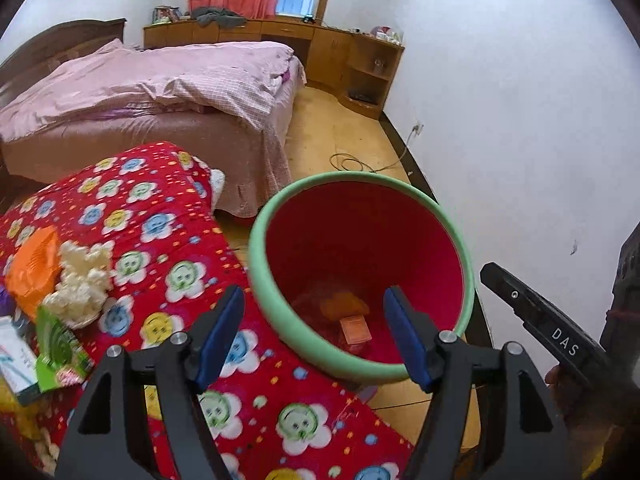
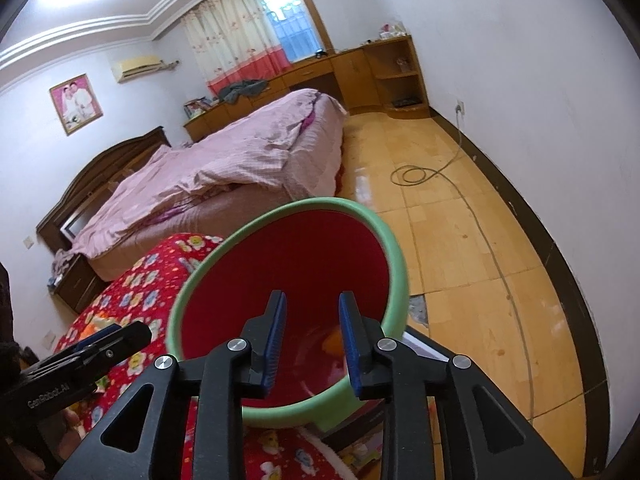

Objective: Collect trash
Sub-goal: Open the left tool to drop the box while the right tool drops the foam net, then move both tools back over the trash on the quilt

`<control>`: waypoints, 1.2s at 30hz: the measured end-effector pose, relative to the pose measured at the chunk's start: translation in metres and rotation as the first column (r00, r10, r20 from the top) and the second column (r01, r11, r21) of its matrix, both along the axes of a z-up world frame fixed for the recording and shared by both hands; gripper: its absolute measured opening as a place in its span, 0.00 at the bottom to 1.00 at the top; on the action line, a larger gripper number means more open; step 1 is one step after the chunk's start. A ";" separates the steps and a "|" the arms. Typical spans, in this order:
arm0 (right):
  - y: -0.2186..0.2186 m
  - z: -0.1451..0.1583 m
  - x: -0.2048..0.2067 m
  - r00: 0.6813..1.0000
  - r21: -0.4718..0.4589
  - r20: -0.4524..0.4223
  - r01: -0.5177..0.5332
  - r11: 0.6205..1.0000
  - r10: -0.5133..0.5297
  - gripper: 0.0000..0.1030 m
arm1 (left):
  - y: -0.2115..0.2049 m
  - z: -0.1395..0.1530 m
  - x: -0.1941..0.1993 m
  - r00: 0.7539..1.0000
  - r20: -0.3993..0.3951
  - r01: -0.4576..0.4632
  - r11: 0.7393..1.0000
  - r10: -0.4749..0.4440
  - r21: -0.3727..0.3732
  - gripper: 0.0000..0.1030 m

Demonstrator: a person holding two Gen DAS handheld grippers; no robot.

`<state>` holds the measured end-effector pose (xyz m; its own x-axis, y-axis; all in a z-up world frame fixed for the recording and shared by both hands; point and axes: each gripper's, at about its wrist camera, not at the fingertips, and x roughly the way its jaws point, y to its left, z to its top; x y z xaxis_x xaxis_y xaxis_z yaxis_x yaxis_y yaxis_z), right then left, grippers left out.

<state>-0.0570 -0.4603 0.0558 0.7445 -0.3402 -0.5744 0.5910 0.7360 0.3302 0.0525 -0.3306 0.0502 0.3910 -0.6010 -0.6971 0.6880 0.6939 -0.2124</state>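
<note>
Left wrist view only: orange wrapper (image 1: 30, 270), crumpled white tissue (image 1: 80, 284) and green packet (image 1: 60, 354) lie on the red flowered quilt (image 1: 168, 240), left of the bin (image 1: 260, 276); right wrist view alone shows the wall portrait (image 2: 76, 103). Readable: "DAS" on the right tool's body, "GenRobot.AI" on the left's. Left hand-held gripper (image 1: 316, 334) is wide apart and empty over the bin's near rim; right hand-held gripper (image 2: 312, 342), moderately parted and empty, points into the bin, where orange scraps (image 1: 352, 316) lie.

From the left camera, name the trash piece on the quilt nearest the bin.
The crumpled white tissue; the orange wrapper and green packet lie farther from the bin.
</note>
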 end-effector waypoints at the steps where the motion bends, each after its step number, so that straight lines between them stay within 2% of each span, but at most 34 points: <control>1: 0.003 0.001 -0.001 1.000 0.002 0.001 -0.008 1.000 0.008 0.29 | 0.004 0.001 -0.001 1.000 0.002 -0.009 1.000 0.009 0.000 0.69; 7: 0.023 0.008 0.005 0.999 0.015 -0.014 -0.051 0.999 0.051 0.35 | 0.043 0.013 -0.005 0.997 0.003 -0.076 0.997 0.076 -0.027 0.69; 10: 0.031 0.011 0.009 0.997 0.022 0.000 -0.082 0.996 0.082 0.41 | 0.063 0.019 -0.004 0.994 0.013 -0.109 0.993 0.109 -0.037 0.69; 16: 0.052 0.010 0.023 0.989 0.026 -0.011 -0.145 0.989 0.145 0.44 | 0.098 0.026 0.001 0.982 0.006 -0.189 0.980 0.190 -0.067 0.69; 28: 0.089 0.013 0.041 0.970 0.011 -0.035 -0.240 0.971 0.240 0.48 | 0.146 0.024 -0.005 0.958 0.046 -0.281 0.958 0.284 -0.060 0.69; 36: 0.108 0.018 0.058 0.962 0.020 -0.009 -0.271 0.962 0.271 0.49 | 0.194 0.024 0.001 0.918 0.067 -0.388 0.921 0.390 -0.042 0.69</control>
